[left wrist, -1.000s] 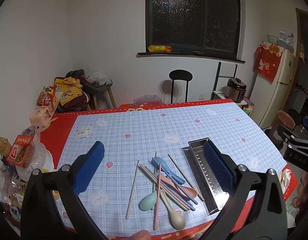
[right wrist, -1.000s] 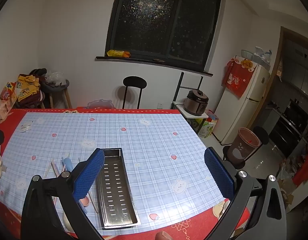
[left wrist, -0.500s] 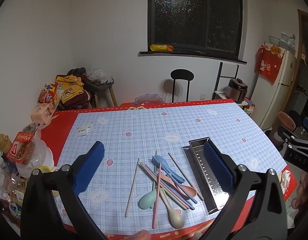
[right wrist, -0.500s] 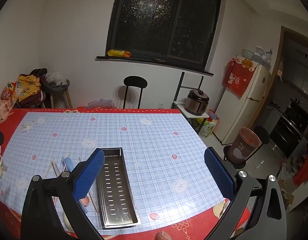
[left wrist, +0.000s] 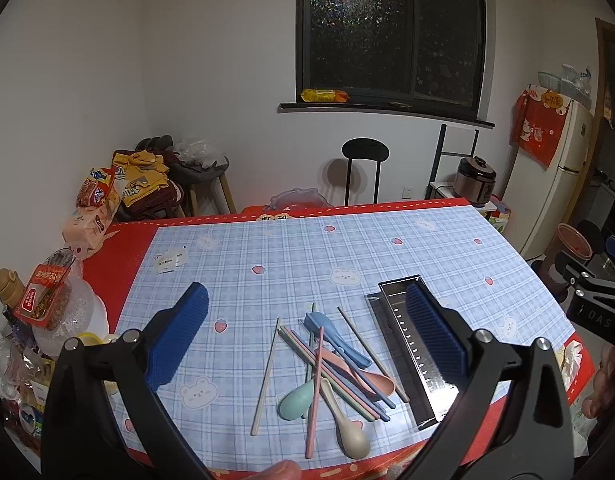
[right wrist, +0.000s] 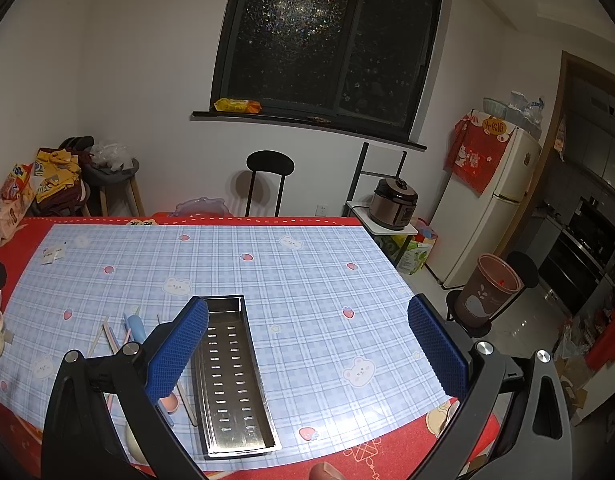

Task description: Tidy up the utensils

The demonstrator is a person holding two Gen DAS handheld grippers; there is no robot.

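Steel perforated tray [right wrist: 235, 376] lay flat near table's front edge, long axis front-to-back, empty. Just left of it: loose crossed pile of pastel chopsticks [left wrist: 331, 364] w/ blue spoon [left wrist: 331, 334], pink spoon [left wrist: 363, 372], teal spoon [left wrist: 297, 398], beige spoon [left wrist: 347, 426].

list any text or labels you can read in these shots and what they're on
"DAS" reads in pale letters on the black body of the right tool, seen at the edge of the left wrist view.
Too blurred to read: the red-labelled snack bag, the snack packets, the small white cards on the tablecloth, the red cloth over the fridge.
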